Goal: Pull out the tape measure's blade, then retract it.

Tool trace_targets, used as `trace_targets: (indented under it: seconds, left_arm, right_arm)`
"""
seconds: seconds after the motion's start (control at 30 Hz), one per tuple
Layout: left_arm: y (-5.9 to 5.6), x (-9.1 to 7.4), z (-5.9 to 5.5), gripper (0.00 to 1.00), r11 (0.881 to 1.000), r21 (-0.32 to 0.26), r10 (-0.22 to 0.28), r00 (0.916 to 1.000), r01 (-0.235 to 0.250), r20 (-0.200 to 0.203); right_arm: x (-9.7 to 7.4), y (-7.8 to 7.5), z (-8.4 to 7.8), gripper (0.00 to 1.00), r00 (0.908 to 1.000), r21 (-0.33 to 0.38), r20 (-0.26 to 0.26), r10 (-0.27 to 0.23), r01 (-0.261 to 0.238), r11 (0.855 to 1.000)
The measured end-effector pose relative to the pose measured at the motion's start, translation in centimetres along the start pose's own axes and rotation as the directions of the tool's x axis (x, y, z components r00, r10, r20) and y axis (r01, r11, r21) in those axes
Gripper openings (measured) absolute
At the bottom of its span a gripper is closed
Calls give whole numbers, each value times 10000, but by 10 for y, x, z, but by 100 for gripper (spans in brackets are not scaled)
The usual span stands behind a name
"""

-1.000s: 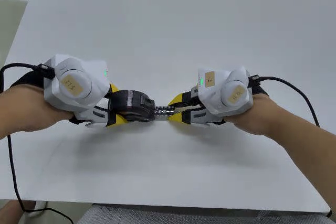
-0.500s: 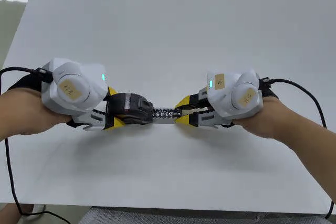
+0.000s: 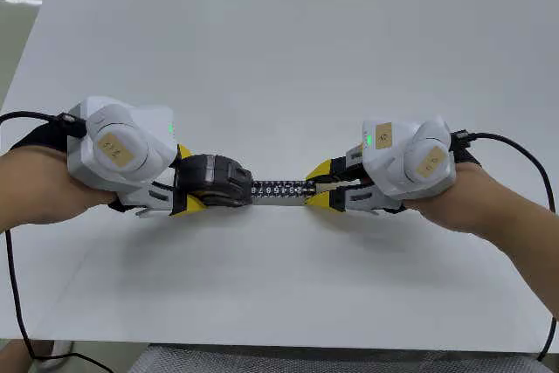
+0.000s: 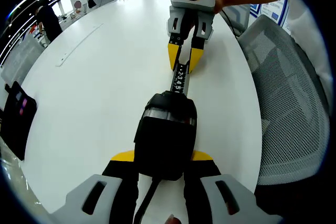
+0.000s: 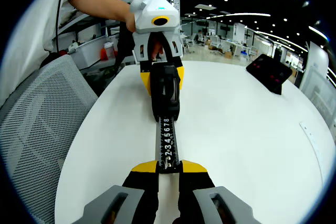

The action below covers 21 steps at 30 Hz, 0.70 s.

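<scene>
We had the black, rounded plastic case of the tape measure (image 3: 212,183) clamped across its sides between the yellow-tipped jaws of the left gripper (image 3: 192,179), near the front edge of the white surface (image 3: 288,67); whether the case touched the surface or hung just above it we could not tell. The right gripper (image 3: 316,186) had its jaws pressed together on the free end of the narrow black blade with white numbers (image 3: 281,190). In the right gripper view the blade (image 5: 167,142) ran straight from the case (image 5: 165,90) to this gripper's jaws (image 5: 169,167), and the numbers up to about eight were readable, so we judged that the pull-out was at its early part, with the retracting not yet begun. To do this step well, we thought the right gripper should move away along the line of the blade, without lifting or turning, because a sideways pull could bend the thin blade or twist the case in the jaws. The left gripper view (image 4: 164,157) showed the case (image 4: 167,135) sitting centred between the jaws, and this hold needed to be firm and quiet against the pull. The grip on the blade end looked small, so a slip was, in our opinion, the main risk. For the return, we judged it better to guide the end back slowly than to release it.
</scene>
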<state>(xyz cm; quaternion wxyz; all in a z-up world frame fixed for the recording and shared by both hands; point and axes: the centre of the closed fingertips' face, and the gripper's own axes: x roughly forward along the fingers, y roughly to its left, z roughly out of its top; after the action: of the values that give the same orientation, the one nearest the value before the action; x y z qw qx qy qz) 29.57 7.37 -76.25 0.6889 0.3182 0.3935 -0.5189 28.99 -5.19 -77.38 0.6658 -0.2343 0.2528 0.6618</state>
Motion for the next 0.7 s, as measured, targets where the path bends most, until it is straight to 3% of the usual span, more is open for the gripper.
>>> trace_targets:
  seconds: [0.7]
  left_arm:
    - [-1,0,0,28,10000,51,12,10000,-12,-64]
  right_arm:
    - [-26,1,-21,10,9988,221,-378,-300,309,9993]
